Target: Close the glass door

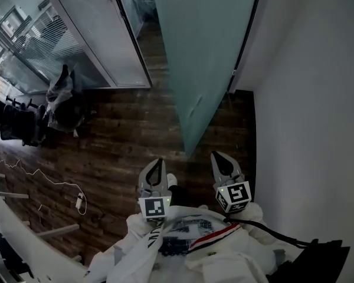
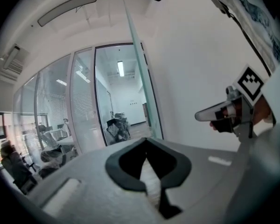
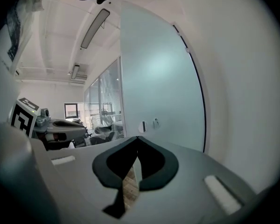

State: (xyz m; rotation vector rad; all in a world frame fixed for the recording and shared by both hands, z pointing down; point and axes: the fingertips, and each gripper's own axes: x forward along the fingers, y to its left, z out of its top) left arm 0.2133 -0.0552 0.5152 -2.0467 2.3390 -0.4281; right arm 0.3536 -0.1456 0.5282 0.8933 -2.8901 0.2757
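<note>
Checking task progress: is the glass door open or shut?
Open: the glass door stands swung toward the wall, and the doorway shows floor beyond.

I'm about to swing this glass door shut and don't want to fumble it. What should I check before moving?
1. Glass door closed: not ok, it stands open beside the white wall.
2. Left gripper empty, jaws together: ok.
3. Right gripper empty, jaws together: ok.
4. Gripper touching the door: not ok, both are short of its edge.
5. White cable on the wooden floor lies away from the door: ok.
</note>
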